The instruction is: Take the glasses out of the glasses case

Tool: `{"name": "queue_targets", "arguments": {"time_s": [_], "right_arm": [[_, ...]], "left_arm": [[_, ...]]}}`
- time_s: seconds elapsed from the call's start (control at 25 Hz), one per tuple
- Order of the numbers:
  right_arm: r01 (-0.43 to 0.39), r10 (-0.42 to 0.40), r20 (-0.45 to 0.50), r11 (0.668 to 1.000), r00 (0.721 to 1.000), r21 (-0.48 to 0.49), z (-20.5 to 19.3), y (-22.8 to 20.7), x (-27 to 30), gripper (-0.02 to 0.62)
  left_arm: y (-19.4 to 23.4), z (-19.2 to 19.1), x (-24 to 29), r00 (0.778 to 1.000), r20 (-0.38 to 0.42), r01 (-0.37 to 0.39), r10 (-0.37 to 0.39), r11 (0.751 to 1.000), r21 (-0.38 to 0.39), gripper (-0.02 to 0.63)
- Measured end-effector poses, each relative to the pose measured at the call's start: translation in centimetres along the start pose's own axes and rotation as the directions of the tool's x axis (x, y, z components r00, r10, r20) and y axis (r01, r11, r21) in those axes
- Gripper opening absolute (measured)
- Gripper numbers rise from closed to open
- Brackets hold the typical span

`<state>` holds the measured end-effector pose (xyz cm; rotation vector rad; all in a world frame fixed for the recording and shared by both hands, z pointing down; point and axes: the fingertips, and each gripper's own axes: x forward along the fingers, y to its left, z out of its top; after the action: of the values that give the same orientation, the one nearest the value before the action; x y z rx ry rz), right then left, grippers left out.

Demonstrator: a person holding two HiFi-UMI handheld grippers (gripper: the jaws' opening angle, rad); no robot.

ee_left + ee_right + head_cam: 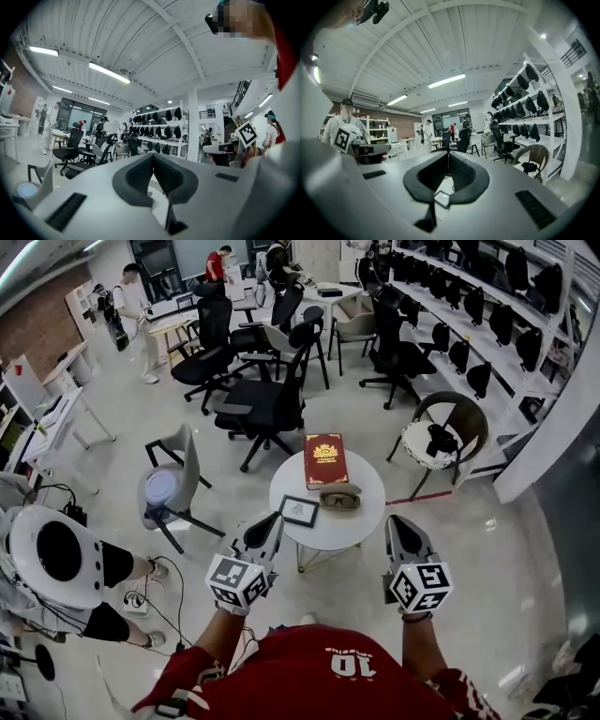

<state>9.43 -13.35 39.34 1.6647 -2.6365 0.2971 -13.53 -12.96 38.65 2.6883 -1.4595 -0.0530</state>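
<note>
Left gripper (266, 523): jaws pressed together on nothing, held short of the table's near edge, pointing out across the room rather than down.
Right gripper (399, 523): likewise clenched and empty, level with the left one, off the table's right rim.
Glasses case (328, 493): on the round table (370, 521), just in front of the red book (325, 460) and right of a small framed picture (300, 510).
Glasses (341, 502): dark lenses seem to show inside the case – not yet taken out.
Stance: the two grippers flank the case – probably a ready pose before either one opens to reach.
</note>
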Motion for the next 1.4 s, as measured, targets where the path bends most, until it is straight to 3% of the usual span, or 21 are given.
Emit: {"name": "queue_targets", "arguments": {"time_s": [0.8,1.4], "right_arm": [[0.063,-0.064,-0.043,0.998,0.997,-0.024,-1.3,0.1,4.3,0.018],[-0.008,0.008,-0.025,1.0,1.0,-0.024,0.1,-3.1,10.4,0.018]], "left_arm": [[4.9,-2.4,2.8,0.999,-0.008,0.049,-0.05,0.997,-0.052,0.009],[6.9,-2.0,7.3,1.0,-0.01,-0.008,0.007,0.999,-0.04,0.008]]}}
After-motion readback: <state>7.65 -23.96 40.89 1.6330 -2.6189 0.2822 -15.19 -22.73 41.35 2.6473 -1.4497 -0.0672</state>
